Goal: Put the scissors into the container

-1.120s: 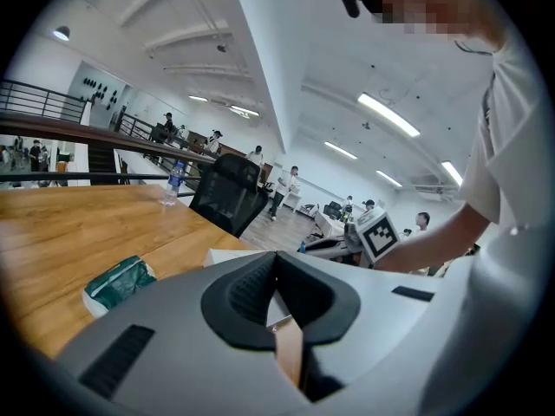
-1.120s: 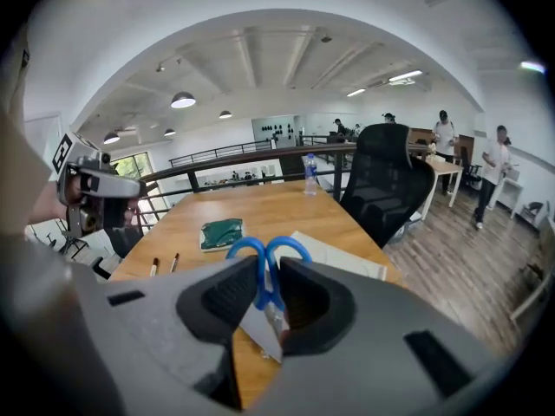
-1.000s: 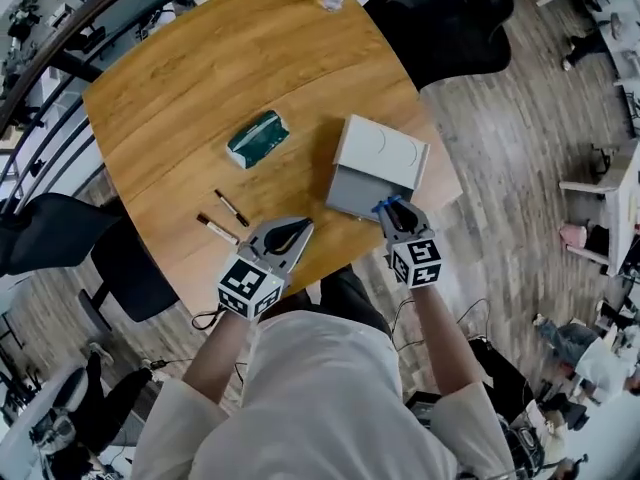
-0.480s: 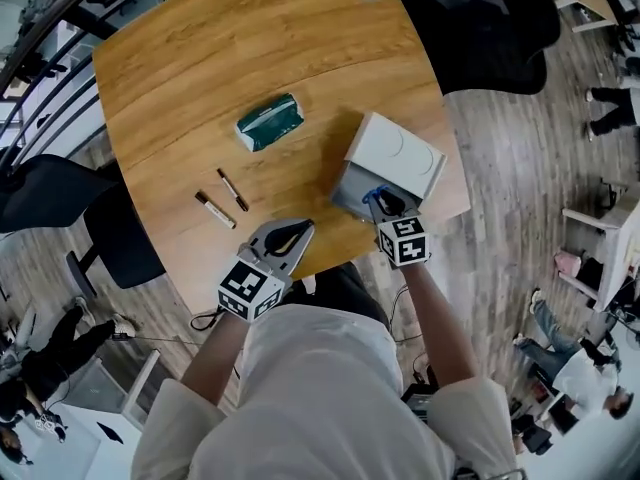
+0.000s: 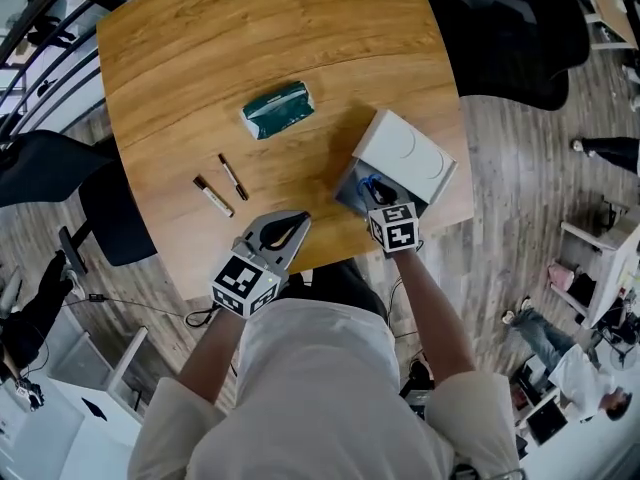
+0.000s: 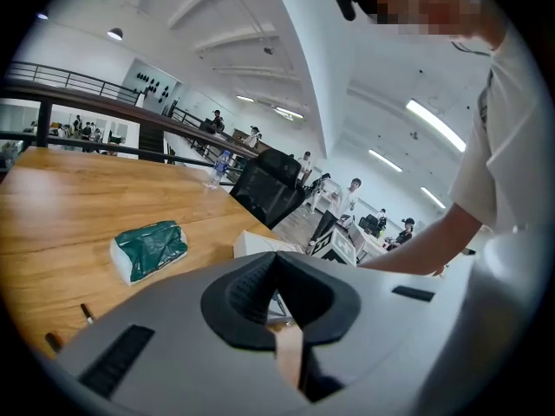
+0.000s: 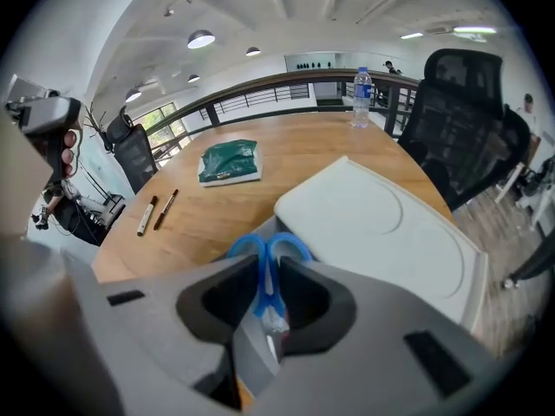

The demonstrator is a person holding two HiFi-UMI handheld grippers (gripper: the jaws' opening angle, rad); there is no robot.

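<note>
Head view puts our right gripper [image 5: 379,193] over the open mouth of the container [image 5: 408,151]. Half a second ago it stood at the container's near wall, and a second ago it was still short of it. We judge the carry nearly finished. The scissors [image 5: 374,182] now hang above the container's grey interior, and what remains is to lower them and let go.

Right gripper view confirms the hold. The jaws are clamped on the scissors [image 7: 289,243] just behind the handles, with the two blue plastic loops pointing ahead toward the container [image 7: 381,232].

Our left gripper [image 5: 297,221] has kept its place, well apart from the container on its near left side. In the left gripper view its jaws are pressed together with nothing between them.

The container is a pale, matt box with rounded corners. Its lid is raised on the far side and carries a shallow moulded curve. The table [image 5: 200,58] under the container is smooth, warm wood grain. Left of the container lie a soft green tissue pack [image 5: 278,108] and, closer to us, two slim markers [image 5: 222,187], well apart from the container.
</note>
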